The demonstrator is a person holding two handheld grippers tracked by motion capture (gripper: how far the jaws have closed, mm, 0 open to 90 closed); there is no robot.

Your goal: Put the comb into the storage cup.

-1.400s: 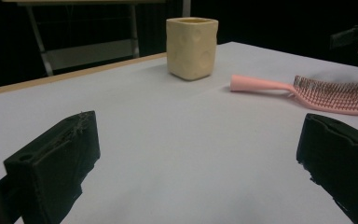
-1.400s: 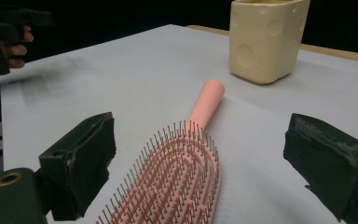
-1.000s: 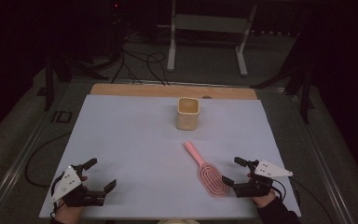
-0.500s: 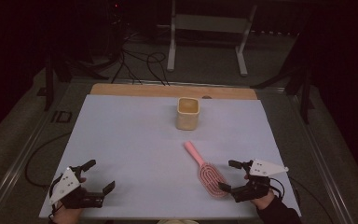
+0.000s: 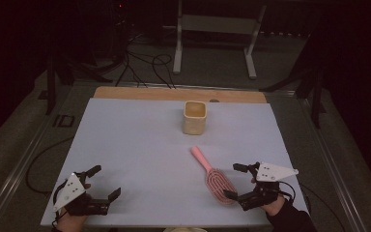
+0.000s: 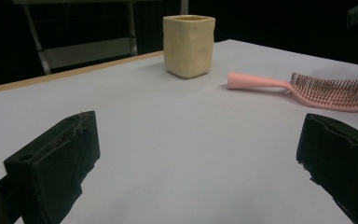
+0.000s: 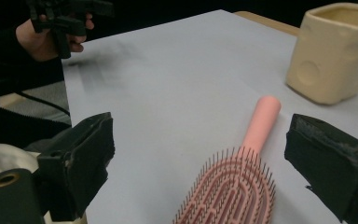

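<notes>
A white table (image 5: 140, 145) is seen from above, with a pair of hand-held tongs at each near corner. The right gripper (image 5: 235, 182) is held with its jaws spread wide and nothing between them. A pink hairbrush (image 5: 214, 176) lies flat on the table just beside it, bristles up; the brush head is nearest the jaw tips, and the handle points away from them toward a cream cup (image 5: 194, 117). In the right gripper view, the brush head (image 7: 233, 189) is seen low between the two black jaws, untouched by either, and the cup (image 7: 339, 51) stands upright beyond the handle's end, apart from it. The left gripper (image 5: 104, 182) is also released, its jaws wide apart over bare table. From it, the hairbrush (image 6: 307, 87) lies well off to the right, and the cup (image 6: 189, 44) stands farther ahead.
</notes>
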